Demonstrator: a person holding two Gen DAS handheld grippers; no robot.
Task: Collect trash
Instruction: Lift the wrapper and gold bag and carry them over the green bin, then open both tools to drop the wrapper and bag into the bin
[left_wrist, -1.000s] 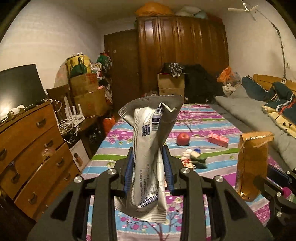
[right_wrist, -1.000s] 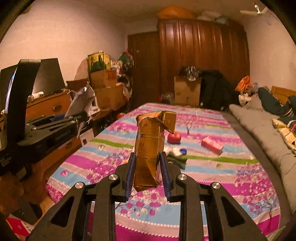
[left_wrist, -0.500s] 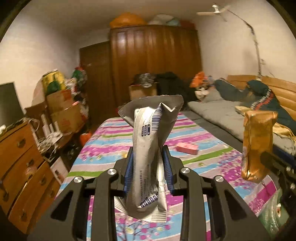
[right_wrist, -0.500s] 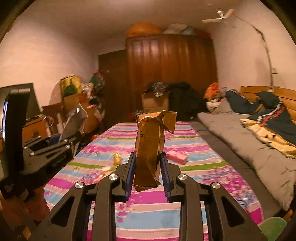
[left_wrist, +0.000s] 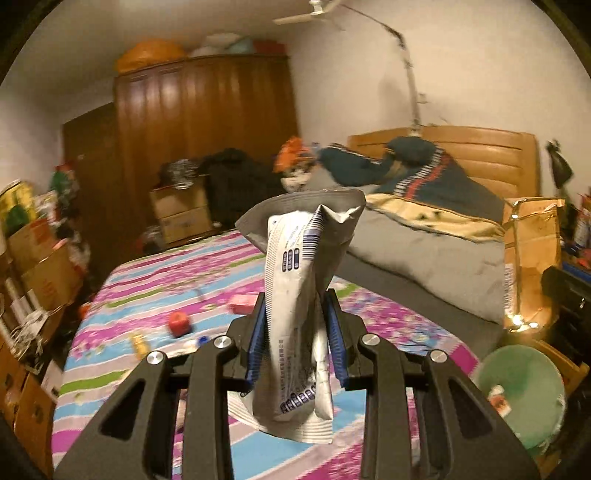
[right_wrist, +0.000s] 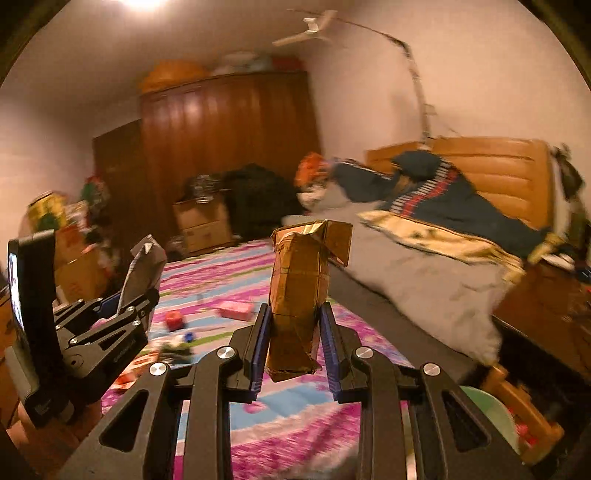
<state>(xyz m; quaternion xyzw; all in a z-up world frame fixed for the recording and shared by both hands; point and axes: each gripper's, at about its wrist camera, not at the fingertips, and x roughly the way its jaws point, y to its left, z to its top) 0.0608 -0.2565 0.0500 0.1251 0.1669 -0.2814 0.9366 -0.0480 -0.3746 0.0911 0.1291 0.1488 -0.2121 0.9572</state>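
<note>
My left gripper (left_wrist: 295, 332) is shut on a crumpled silver wrapper (left_wrist: 299, 295) with blue print and holds it upright above the bed. My right gripper (right_wrist: 293, 343) is shut on a gold-brown foil bag (right_wrist: 299, 291), also upright. The gold bag also shows at the right edge of the left wrist view (left_wrist: 532, 258). The left gripper with the silver wrapper shows at the left of the right wrist view (right_wrist: 142, 295). A pale green bin (left_wrist: 521, 391) stands low at the right, beside the bed; its rim shows in the right wrist view (right_wrist: 491, 410).
A bed with a striped floral sheet (left_wrist: 155, 277) carries a red apple-like thing (left_wrist: 179, 323), a pink box (left_wrist: 242, 302) and small scraps. A grey blanket (left_wrist: 424, 254), wooden headboard (left_wrist: 480, 158), wardrobe (left_wrist: 203, 129) and stacked cardboard boxes (left_wrist: 40, 266) surround it.
Both grippers have swung to the right with their wrappers still held. The dresser has left the view; the headboard and the green bin have come in at the right.
</note>
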